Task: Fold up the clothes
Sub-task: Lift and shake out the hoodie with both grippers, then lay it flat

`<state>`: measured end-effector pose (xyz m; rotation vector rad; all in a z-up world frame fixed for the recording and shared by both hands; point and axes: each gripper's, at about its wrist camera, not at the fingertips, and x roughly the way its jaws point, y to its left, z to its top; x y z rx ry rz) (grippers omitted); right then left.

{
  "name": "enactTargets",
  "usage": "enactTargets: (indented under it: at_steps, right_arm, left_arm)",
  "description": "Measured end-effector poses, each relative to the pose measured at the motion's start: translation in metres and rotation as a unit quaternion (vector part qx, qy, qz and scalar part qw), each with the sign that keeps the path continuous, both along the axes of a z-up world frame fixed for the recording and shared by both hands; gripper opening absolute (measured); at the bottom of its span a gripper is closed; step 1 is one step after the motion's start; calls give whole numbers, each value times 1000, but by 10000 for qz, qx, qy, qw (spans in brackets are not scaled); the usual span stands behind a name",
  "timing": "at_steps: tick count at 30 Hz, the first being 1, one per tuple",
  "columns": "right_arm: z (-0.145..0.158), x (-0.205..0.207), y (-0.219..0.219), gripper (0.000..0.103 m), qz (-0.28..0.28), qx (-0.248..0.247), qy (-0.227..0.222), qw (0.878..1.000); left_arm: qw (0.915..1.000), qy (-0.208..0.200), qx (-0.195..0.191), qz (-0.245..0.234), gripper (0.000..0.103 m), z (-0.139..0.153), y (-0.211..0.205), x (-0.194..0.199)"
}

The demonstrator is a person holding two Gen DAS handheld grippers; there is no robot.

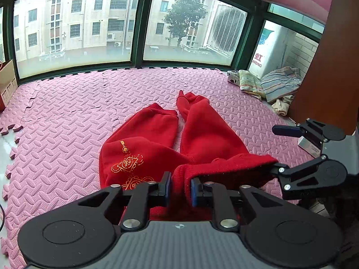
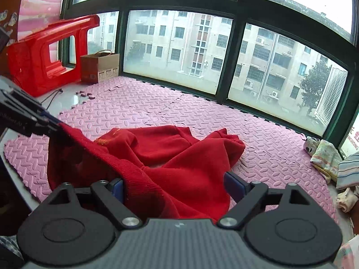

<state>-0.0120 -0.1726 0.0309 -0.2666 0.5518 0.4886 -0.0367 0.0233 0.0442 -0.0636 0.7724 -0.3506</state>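
Observation:
A pair of red fleece trousers [image 1: 202, 134] with a gold print lies on the pink foam mat [image 1: 67, 112], legs pointing toward the window. My left gripper [image 1: 180, 188] is shut on the ribbed waistband, which hangs lifted off the mat. In the right wrist view the left gripper [image 2: 57, 126] enters from the left, pinching that same edge of the trousers [image 2: 179, 157]. My right gripper [image 2: 175, 187] stands wide open; the waistband drapes between its jaws and rests against the left finger [image 2: 117, 189] only. From the left wrist view the right gripper [image 1: 277, 149] shows at the right, jaws apart.
A pile of folded and loose clothes [image 1: 278, 83] [image 2: 327, 159] sits at the mat's far right corner, beside brown wooden furniture [image 1: 332, 67]. A red plastic stool [image 2: 44, 60] and a cardboard box [image 2: 99, 67] stand at the far left. Green-framed windows bound the far side.

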Motion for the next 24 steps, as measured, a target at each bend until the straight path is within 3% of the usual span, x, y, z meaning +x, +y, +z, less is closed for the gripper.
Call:
enactTargets:
  at_steps: [4, 11, 15, 20, 24]
  right_arm:
    - [-2, 12, -5, 88, -266, 294, 323, 9987]
    - [-12, -2, 6, 91, 3, -725, 348, 9968]
    - [-2, -18, 7, 91, 289, -1474, 531, 9872]
    - [-1, -31, 7, 92, 662, -2011, 774, 9743]
    - [-17, -40, 10, 92, 964, -2089, 1167, 9662]
  left_arm:
    - [10000, -86, -19, -32, 19, 4, -2, -3]
    - [9999, -37, -8, -98, 19, 4, 1, -12]
    - [9997, 57, 40, -226, 20, 0, 0, -22]
    - [9985, 233, 173, -464, 25, -11, -5, -33]
    - [9962, 464, 361, -639, 26, -29, -11, -42]
